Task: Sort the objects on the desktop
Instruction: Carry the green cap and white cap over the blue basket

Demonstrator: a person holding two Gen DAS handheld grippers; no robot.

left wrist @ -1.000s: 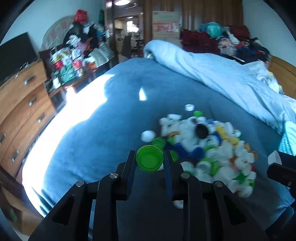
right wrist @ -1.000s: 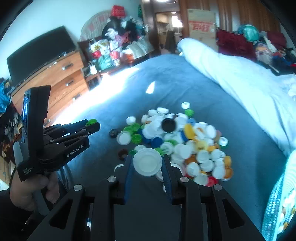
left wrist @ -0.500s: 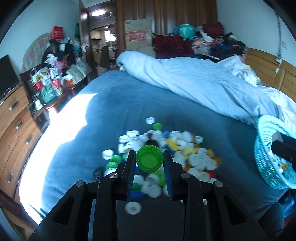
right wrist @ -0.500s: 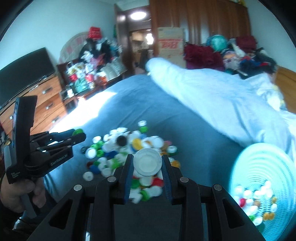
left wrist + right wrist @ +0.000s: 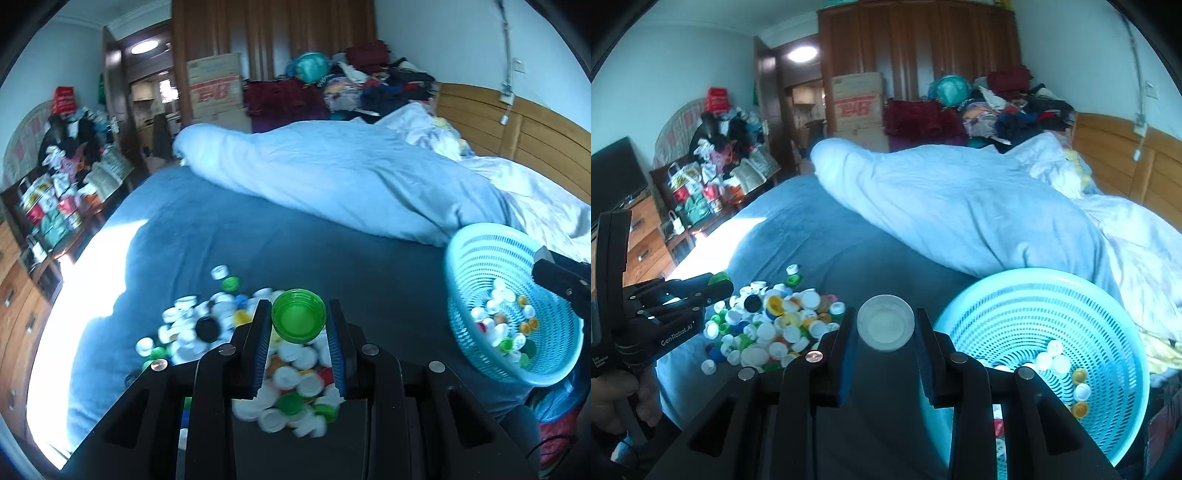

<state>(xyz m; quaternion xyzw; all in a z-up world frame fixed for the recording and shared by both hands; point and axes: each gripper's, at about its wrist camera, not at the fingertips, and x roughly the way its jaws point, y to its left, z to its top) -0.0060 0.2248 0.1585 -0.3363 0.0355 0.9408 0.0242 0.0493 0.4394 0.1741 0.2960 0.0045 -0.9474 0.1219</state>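
Note:
My left gripper [image 5: 298, 321] is shut on a green bottle cap [image 5: 298, 316] and holds it above a pile of mixed bottle caps [image 5: 207, 325] on the blue bed sheet. My right gripper [image 5: 885, 328] is shut on a white bottle cap [image 5: 885, 326], held just left of a light blue plastic basket [image 5: 1067, 295] with several caps inside. The basket also shows in the left wrist view [image 5: 476, 251] at the right, with the right gripper's tip above it. The pile [image 5: 775, 325] lies left of the right gripper. The left gripper [image 5: 713, 288] shows at the left edge.
A rolled pale blue duvet [image 5: 351, 184] lies across the bed behind the pile. A wooden dresser [image 5: 639, 236] and cluttered shelves [image 5: 55, 199] stand to the left. A wooden headboard [image 5: 1126, 173] is at the right. Boxes and clothes are piled at the back.
Both grippers have swung right and lifted with their caps held. The basket has come into view and the right gripper is now beside it. The pile has shifted left in both views.

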